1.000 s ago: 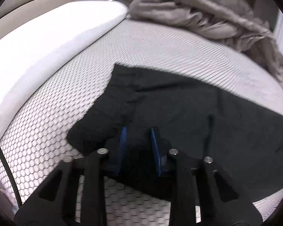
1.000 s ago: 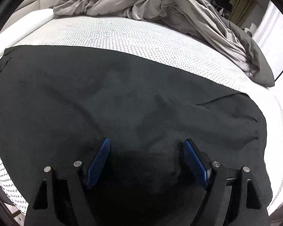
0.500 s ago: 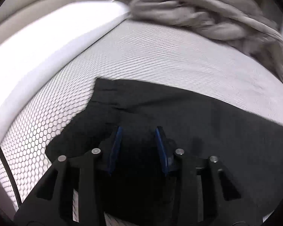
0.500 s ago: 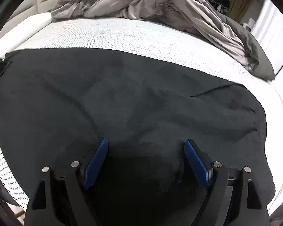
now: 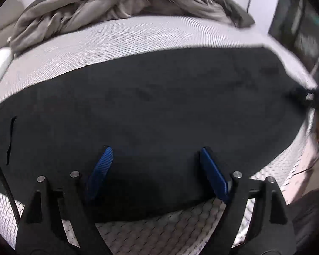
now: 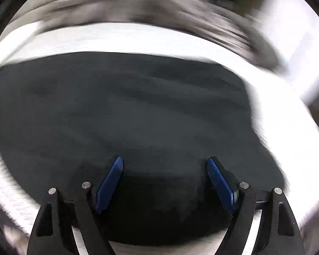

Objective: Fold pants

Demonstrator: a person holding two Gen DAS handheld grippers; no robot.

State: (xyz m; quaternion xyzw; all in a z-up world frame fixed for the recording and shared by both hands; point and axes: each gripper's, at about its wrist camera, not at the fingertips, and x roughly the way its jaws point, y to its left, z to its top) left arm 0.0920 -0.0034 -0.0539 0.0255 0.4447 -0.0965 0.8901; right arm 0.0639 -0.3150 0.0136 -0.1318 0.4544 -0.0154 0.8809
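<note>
The black pants (image 5: 159, 110) lie spread flat on the bed (image 5: 117, 40), below a rumpled grey blanket (image 5: 108, 2). Left gripper (image 5: 155, 161) and right gripper (image 6: 164, 170) hover over the pants' near edge, jaws wide apart, holding nothing.

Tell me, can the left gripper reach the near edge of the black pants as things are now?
Probably yes. The left gripper is open, right over the pants, and nothing lies between its fingers and the near edge on the mattress.
</note>
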